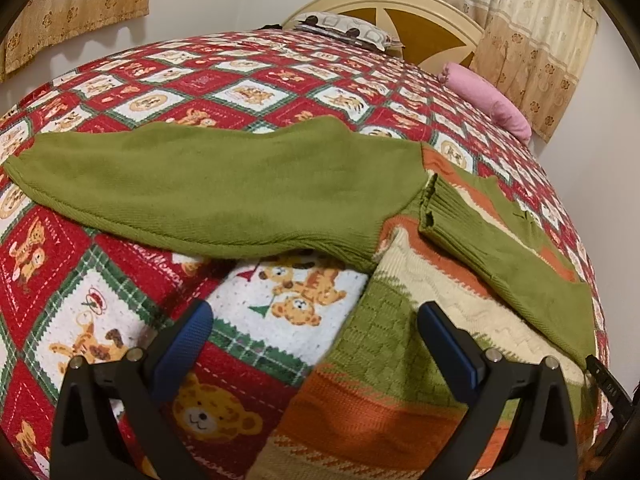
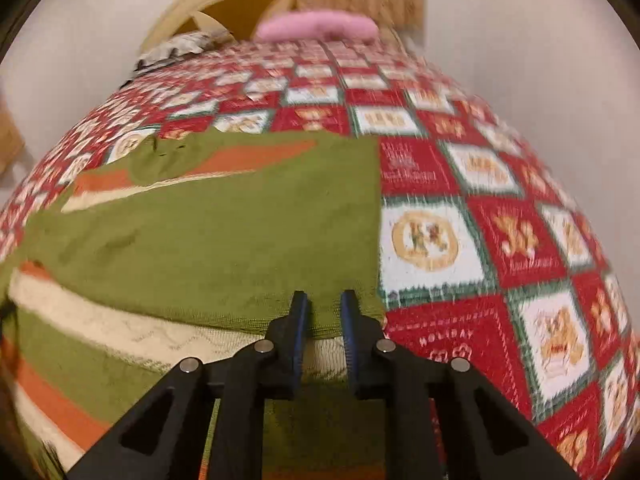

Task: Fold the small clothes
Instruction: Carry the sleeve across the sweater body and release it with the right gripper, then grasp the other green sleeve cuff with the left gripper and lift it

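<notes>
A small knitted sweater (image 1: 400,344), green with orange and cream stripes, lies on the bed. Its left sleeve (image 1: 224,188) stretches out flat to the left. Its right sleeve (image 1: 516,252) is folded across the body. My left gripper (image 1: 316,328) is open and empty, just above the sweater's lower left edge. In the blurred right wrist view the folded green sleeve (image 2: 224,232) covers the striped body (image 2: 100,332). My right gripper (image 2: 324,304) has its jaws a narrow gap apart at the sleeve's near edge, with green cloth showing between them.
A red, white and green teddy-bear quilt (image 1: 100,308) covers the bed and also shows in the right wrist view (image 2: 480,240). A pink pillow (image 1: 488,100) and a patterned pillow (image 1: 344,28) lie by the cream headboard (image 1: 420,12). Curtains hang behind.
</notes>
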Motion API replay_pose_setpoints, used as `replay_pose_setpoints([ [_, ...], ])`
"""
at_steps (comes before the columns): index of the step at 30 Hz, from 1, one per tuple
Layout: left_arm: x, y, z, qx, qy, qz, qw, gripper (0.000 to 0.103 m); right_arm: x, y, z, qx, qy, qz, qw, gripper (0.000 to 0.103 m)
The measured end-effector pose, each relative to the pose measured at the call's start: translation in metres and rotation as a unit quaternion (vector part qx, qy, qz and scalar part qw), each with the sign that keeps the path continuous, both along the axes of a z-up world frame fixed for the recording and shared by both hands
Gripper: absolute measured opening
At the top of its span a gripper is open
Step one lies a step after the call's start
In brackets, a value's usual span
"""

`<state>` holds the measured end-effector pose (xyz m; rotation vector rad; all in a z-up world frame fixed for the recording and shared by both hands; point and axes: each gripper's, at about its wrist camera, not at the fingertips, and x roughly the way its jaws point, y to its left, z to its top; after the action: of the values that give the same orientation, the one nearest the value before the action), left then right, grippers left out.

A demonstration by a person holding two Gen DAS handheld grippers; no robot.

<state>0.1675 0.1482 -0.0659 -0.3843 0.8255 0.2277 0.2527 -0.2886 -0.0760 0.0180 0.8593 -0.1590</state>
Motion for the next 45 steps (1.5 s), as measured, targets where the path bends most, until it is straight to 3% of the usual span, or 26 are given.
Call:
replay_pose_setpoints([
  [5, 0.001, -0.002, 0.000, 0.010, 0.009, -0.004, 0.9999, 0.103, 0.004, 0.023, -0.004, -0.090, -0.003, 0.002, 0.996, 0.020],
  [7, -0.001, 0.000, 0.002, 0.004, 0.008, -0.014, 0.9999, 0.103, -0.003, 0.024, -0.002, -0.093, -0.011, 0.006, 0.996, 0.025],
  [9, -0.009, 0.009, 0.007, -0.011, 0.003, -0.022, 0.9997, 0.103, -0.011, 0.014, 0.004, -0.056, -0.030, 0.019, 0.998, 0.040],
  [11, -0.021, 0.028, 0.013, -0.027, -0.006, -0.009, 0.9996, 0.103, -0.020, 0.007, 0.010, -0.026, -0.054, 0.020, 0.998, 0.078],
  [12, -0.026, 0.039, 0.018, -0.027, -0.013, 0.007, 0.9995, 0.103, -0.026, 0.001, 0.014, -0.014, -0.073, 0.014, 0.997, 0.081],
  [15, -0.048, 0.089, 0.038, -0.003, -0.046, 0.090, 0.9948, 0.103, -0.033, -0.006, 0.020, 0.010, -0.098, 0.008, 0.995, 0.081],
  [17, -0.059, 0.129, 0.051, 0.026, -0.062, 0.162, 0.9845, 0.103, -0.030, -0.007, 0.018, 0.012, -0.095, 0.003, 0.995, 0.081],
  [21, -0.061, 0.189, 0.054, 0.038, -0.044, 0.244, 0.9680, 0.101, -0.026, -0.008, 0.015, 0.014, -0.086, 0.002, 0.996, 0.081],
  [23, -0.058, 0.217, 0.047, 0.029, -0.028, 0.278, 0.9596, 0.090, -0.028, -0.007, 0.015, 0.016, -0.085, 0.001, 0.996, 0.081],
  [26, -0.053, 0.245, 0.026, -0.014, 0.007, 0.301, 0.9536, 0.075, -0.025, -0.011, 0.011, 0.025, -0.074, -0.005, 0.997, 0.081],
  [28, -0.049, 0.255, 0.010, -0.051, 0.018, 0.309, 0.9497, 0.072, -0.024, -0.015, 0.008, 0.035, -0.066, -0.009, 0.997, 0.081],
  [31, -0.043, 0.253, 0.008, -0.026, 0.001, 0.318, 0.9477, 0.072, -0.022, -0.020, 0.005, 0.048, -0.059, -0.017, 0.997, 0.081],
  [39, -0.033, 0.255, 0.007, -0.011, -0.002, 0.319, 0.9477, 0.068, -0.023, -0.027, 0.003, 0.061, -0.055, -0.027, 0.996, 0.081],
  [43, -0.031, 0.255, 0.006, 0.008, 0.002, 0.305, 0.9522, 0.019, -0.022, -0.027, 0.002, 0.062, -0.051, -0.026, 0.996, 0.081],
  [45, -0.031, 0.256, 0.006, -0.003, -0.009, 0.293, 0.9559, 0.012, -0.022, -0.028, 0.002, 0.063, -0.050, -0.027, 0.996, 0.081],
])
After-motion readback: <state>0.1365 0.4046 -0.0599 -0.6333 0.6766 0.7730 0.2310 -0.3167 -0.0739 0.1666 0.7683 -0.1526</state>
